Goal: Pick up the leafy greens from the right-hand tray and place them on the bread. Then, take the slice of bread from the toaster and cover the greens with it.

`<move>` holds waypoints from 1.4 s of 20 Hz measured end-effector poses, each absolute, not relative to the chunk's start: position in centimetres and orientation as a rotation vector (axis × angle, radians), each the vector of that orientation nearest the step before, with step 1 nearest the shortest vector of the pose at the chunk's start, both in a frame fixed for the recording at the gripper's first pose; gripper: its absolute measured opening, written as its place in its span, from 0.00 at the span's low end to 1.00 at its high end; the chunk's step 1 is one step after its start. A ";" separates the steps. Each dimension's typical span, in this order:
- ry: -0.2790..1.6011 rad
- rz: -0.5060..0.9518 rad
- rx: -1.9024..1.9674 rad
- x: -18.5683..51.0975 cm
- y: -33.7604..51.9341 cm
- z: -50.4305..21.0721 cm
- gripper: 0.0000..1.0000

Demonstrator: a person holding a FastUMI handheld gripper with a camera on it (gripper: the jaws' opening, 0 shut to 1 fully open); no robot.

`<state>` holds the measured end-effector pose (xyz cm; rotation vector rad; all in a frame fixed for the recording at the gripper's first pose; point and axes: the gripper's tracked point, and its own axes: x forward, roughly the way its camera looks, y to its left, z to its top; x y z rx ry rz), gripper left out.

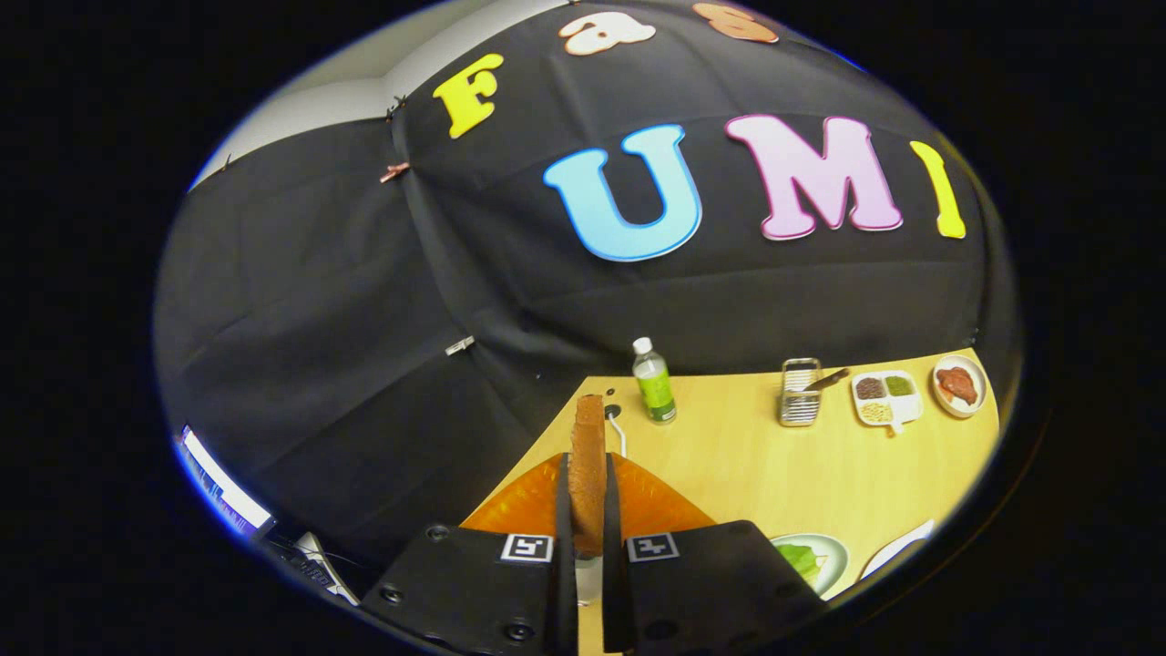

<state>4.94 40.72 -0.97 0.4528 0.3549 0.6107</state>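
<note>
A brown slice of bread (588,469) stands on edge, upright, pinched between my two black fingers. My gripper (588,510) is shut on the bread slice and holds it above an orange object (519,501) at the table's near left corner. Just right of my right finger a pale green plate (833,556) carries leafy greens (800,558). Beside it a white plate's rim (897,547) peeks in. The toaster is hidden behind my fingers, if it is the orange object I cannot tell.
On the wooden table (774,465) beyond the fingers stand a green-labelled bottle (654,383), a metal rack (800,394), a white divided dish of seeds (884,397) and a bowl of meat (958,385). A white cable (619,433) lies near the bread. A screen (223,492) glows at the far left.
</note>
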 end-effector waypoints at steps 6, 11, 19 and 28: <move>0.388 0.432 0.456 3.5 31.5 -7.3 0.15; 0.481 0.335 0.487 2.8 29.4 -16.4 0.15; 0.592 0.272 0.794 3.5 32.7 -24.2 0.15; 0.693 0.107 0.634 3.5 29.2 -32.9 0.16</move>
